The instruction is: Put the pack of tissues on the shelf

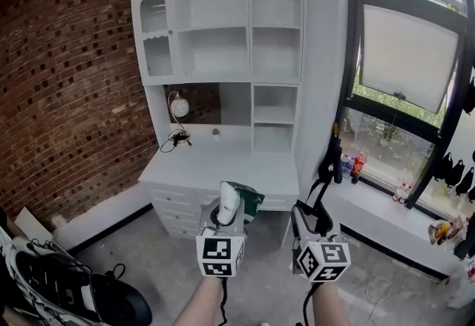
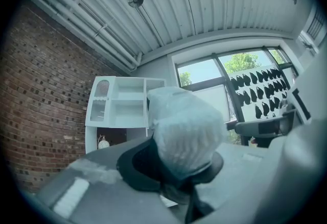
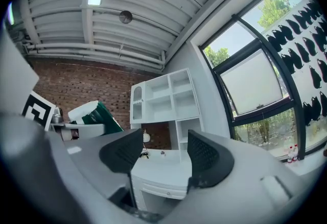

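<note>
A white and green pack of tissues is clamped in my left gripper; in the left gripper view its plastic-wrapped end fills the space between the jaws. My right gripper is held beside it, open, with nothing between its fingers. The white shelf unit stands ahead against the brick wall, over a white desk with drawers. Both grippers are in front of the desk, short of it. In the right gripper view the pack shows at the left.
A small clock and a dark cable lie on the desk's back left. A window sill with bottles runs along the right. Black shoes lie on the floor at lower left. The shelf compartments hold nothing.
</note>
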The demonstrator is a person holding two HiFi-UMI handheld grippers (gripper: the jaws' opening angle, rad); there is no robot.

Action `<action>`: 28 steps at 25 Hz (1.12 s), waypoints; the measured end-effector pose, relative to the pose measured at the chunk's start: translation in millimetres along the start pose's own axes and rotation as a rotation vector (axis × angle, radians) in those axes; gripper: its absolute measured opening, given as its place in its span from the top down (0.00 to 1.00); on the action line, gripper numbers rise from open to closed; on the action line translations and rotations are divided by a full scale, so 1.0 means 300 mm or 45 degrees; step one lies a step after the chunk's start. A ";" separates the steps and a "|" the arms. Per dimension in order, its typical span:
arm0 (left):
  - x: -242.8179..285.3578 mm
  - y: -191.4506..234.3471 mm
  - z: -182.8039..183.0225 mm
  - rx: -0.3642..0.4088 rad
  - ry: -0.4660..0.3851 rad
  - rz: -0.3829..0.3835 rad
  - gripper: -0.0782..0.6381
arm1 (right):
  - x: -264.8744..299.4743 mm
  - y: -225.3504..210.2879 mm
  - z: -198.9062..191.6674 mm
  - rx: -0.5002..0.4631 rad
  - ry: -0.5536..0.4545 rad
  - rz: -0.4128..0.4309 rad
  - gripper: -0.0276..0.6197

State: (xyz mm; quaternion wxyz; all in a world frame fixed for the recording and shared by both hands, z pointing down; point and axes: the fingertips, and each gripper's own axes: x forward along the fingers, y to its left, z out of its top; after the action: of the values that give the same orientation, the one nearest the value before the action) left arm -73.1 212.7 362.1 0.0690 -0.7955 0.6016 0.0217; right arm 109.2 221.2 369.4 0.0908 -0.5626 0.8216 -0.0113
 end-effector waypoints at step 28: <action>0.617 0.181 -0.160 0.010 0.038 0.051 0.75 | 0.639 -0.256 -0.167 0.035 0.062 0.034 0.55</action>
State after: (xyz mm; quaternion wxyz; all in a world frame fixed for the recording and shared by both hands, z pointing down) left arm -76.7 15.1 383.2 0.0628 -0.7833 0.6185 0.0087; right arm 104.8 11.4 401.8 0.0786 -0.5498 0.8308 -0.0350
